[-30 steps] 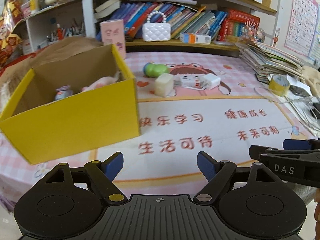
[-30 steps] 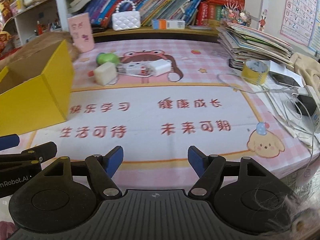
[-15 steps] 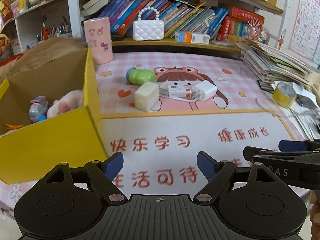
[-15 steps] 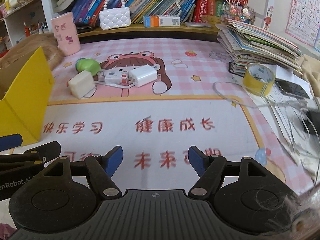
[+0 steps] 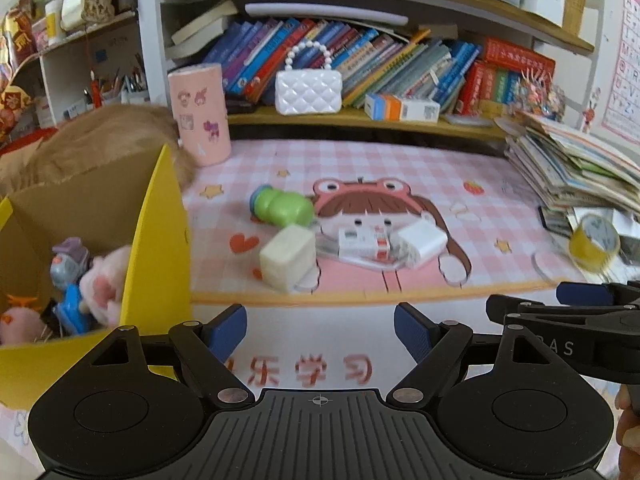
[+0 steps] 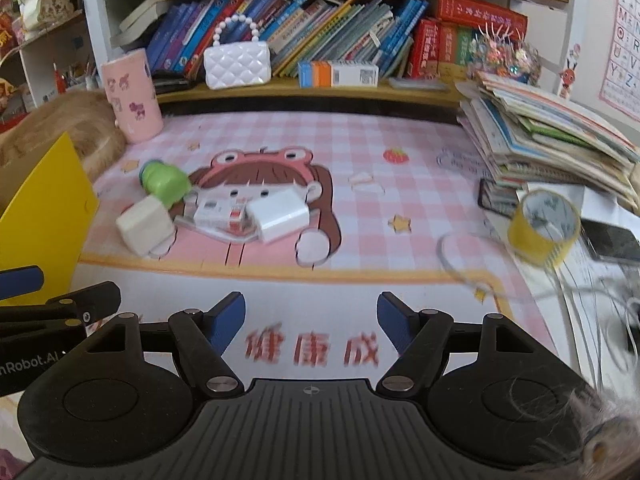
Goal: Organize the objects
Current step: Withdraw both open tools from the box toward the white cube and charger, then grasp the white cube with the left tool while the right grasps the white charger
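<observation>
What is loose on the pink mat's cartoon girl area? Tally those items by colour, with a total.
Green: 1, the green toy
Cream: 1, the cream block
White: 2, the white charger and the white-and-red box
Total: 4

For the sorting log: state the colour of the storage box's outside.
Bright yellow box, clearest in the left wrist view.

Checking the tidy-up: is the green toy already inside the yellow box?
No, the green toy lies on the mat outside the yellow box.
</observation>
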Demonstrator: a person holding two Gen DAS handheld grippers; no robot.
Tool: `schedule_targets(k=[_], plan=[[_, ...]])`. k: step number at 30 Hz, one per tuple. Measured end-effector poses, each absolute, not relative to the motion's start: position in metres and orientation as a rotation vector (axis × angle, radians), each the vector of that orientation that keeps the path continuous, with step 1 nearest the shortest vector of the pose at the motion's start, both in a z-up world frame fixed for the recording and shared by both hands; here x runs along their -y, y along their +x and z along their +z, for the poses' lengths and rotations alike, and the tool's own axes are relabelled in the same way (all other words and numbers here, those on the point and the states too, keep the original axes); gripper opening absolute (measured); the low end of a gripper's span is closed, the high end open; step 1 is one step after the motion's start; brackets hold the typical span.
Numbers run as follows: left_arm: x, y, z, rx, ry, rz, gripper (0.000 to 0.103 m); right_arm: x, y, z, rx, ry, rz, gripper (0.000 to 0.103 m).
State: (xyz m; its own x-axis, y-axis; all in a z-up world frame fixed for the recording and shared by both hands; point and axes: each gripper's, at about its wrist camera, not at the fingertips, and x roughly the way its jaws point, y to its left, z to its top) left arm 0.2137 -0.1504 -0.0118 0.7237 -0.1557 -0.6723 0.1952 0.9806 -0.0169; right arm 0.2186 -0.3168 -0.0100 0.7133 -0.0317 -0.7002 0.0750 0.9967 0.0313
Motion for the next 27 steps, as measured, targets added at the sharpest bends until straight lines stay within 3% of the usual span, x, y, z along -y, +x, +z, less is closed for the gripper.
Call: schedule_targets(k=[4, 12, 27], plan=[[0.158, 0.229, -0.012, -0.720, 0.054, -0.165, 0.081, 0.327, 0.237, -0.012, -0.762, 0.051, -0.042, 0.071], [0.159, 0.269, -0.029, -0.768, -0.007, -0.067, 0.068, 0.336, 0.270, -0.021, -0.744, 0.013, 0.012, 0.071], [0.163, 0.329, -0.072, -0.867, 0.023, 0.020, 0.067, 0.321, 0.333, -0.060, -0.797, -0.081, 0.171, 0.071]])
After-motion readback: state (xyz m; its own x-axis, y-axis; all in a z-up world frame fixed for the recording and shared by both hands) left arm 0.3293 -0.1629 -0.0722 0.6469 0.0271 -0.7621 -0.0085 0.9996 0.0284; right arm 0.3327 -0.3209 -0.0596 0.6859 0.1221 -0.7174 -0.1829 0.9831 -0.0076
